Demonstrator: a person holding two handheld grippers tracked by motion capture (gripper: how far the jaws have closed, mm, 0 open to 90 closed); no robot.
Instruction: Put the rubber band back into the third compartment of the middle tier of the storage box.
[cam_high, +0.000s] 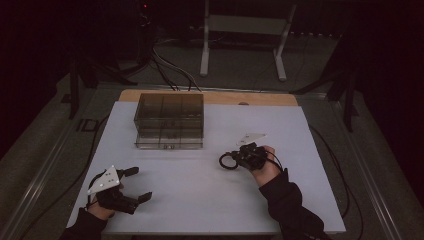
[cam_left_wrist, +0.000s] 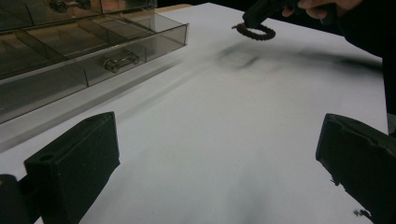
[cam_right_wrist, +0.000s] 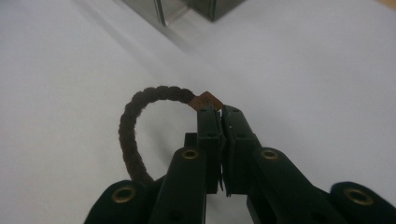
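- The left gripper (cam_high: 134, 185) rests low near the table's (cam_high: 210, 200) front left edge, jaws spread wide with nothing between them.
- Farther in, right of centre, the right gripper (cam_right_wrist: 220, 112) has its jaws pinched together on a dark braided ring (cam_right_wrist: 135, 126), gripping it beside its small copper tag (cam_right_wrist: 204, 101), lifted off the white surface.
- Beyond, at the back left, stands a clear compartment box (cam_high: 170, 120).

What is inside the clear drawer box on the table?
Through the smoky walls of the drawer box, dividers and small metal drawer pulls show. The compartments in sight look empty, but tint and dim light leave the rear ones unreadable. The hair tie is outside it, pinched by the right gripper.
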